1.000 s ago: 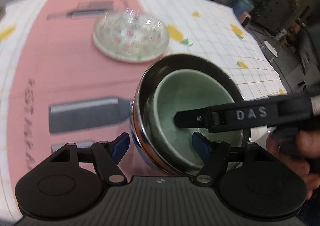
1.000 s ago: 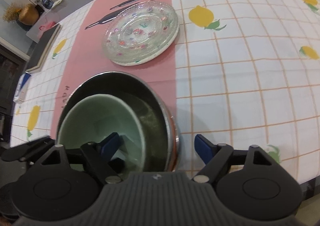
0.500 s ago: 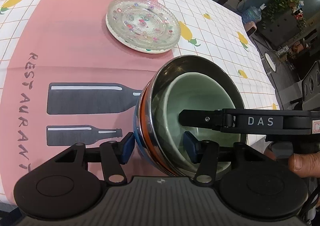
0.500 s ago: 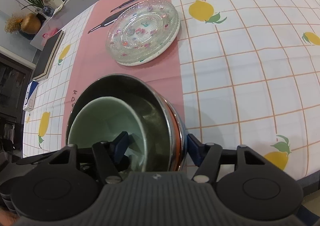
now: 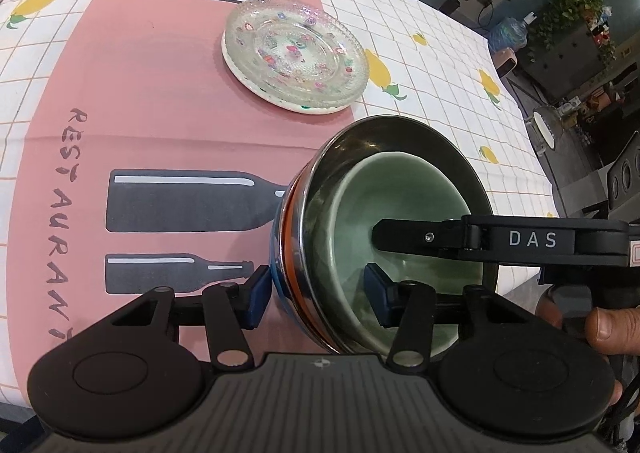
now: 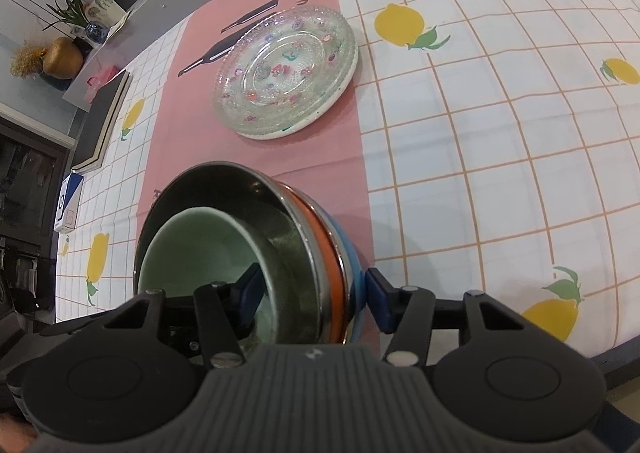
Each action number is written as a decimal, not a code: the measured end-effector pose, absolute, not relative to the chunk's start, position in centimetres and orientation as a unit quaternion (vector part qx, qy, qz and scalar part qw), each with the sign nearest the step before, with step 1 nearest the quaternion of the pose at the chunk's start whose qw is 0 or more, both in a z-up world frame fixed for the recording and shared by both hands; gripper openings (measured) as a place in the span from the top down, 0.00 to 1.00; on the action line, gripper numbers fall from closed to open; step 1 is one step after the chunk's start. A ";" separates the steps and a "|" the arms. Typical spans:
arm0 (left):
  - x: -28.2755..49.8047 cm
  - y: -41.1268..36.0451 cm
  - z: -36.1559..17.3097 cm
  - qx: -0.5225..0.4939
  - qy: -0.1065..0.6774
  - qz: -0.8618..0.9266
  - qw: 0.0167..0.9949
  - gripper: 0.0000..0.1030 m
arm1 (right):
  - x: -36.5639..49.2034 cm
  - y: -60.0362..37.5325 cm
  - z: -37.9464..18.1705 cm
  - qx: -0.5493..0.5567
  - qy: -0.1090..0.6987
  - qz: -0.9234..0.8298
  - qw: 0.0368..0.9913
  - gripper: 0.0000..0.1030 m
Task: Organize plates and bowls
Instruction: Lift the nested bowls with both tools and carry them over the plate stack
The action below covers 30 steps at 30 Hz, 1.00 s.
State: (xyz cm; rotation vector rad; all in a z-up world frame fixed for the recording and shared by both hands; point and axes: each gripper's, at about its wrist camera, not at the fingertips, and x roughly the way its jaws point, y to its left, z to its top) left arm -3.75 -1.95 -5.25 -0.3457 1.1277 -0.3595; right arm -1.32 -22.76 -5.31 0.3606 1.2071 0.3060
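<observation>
While both sets of jaws were closing, the left gripper [image 5: 316, 295] and right gripper [image 6: 312, 297] each straddled the bowl stack [image 5: 384, 213] wall, just below the glass plate [image 5: 294, 57]. Only the right view showed a book [image 6: 102, 121] left of it.

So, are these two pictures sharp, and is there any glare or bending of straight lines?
Left wrist view: sharp, the glass plate glints, and the tablecloth grid curves toward the edges. Right wrist view: also sharp, the steel bowl rim reflects light, the grid bows strongly at right.
</observation>
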 end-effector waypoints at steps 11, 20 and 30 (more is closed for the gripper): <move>-3.9 -2.3 -4.1 -0.145 0.511 -0.164 0.831 0.44 | -1.3 -22.9 -4.7 0.187 0.555 0.136 0.799 0.47; -2.3 -2.1 -2.0 -0.152 0.487 -0.152 0.847 0.44 | 0.1 -22.2 -2.1 0.189 0.534 0.130 0.814 0.48; 1.2 -1.9 1.2 -0.150 0.466 -0.148 0.859 0.44 | 3.1 -21.6 1.6 0.191 0.504 0.131 0.832 0.48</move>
